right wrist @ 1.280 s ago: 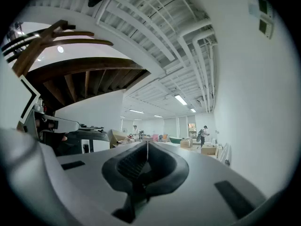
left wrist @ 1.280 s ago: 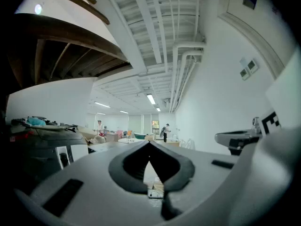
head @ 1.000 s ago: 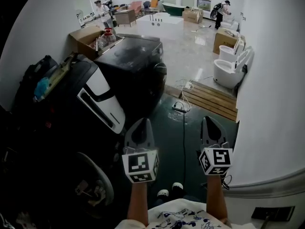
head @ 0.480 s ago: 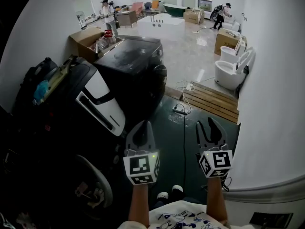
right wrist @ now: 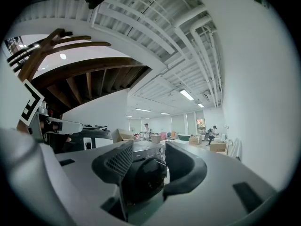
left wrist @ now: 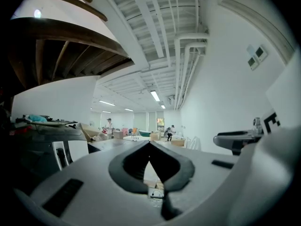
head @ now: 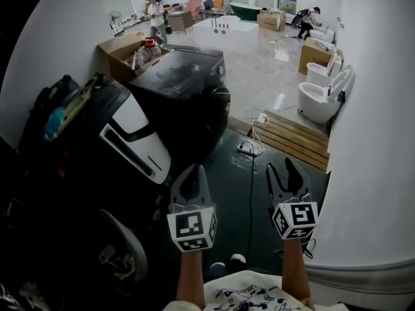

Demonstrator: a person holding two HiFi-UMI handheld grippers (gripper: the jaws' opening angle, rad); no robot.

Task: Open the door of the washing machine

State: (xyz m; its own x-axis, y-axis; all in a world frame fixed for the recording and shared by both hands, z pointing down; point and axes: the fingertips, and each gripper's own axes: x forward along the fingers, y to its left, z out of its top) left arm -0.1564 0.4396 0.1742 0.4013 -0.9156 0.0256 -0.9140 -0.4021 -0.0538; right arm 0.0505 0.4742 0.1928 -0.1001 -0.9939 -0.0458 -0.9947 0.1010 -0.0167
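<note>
The dark front-loading washing machine (head: 188, 86) stands ahead at left of centre, its round door (head: 219, 109) facing the green floor and closed. Both grippers are held level, well short of it. My left gripper (head: 190, 177) is shut, fingertips together, nothing in it; in the left gripper view its tips (left wrist: 149, 144) meet. My right gripper (head: 287, 172) is open; its jaws have just been opening with nothing between them. In the right gripper view the washing machine (right wrist: 146, 171) shows through the gap of the right gripper (right wrist: 149, 150).
A nearer black appliance with a white panel (head: 135, 141) fills the left side. A power strip with cable (head: 245, 149) lies on the floor, a wooden pallet (head: 292, 138) and toilets (head: 321, 99) beyond. A curved white wall (head: 379, 148) bounds the right. People move in the far room.
The right gripper's jaws have spread apart from shut to wide open. The left gripper stays shut. Both grippers have edged a little forward.
</note>
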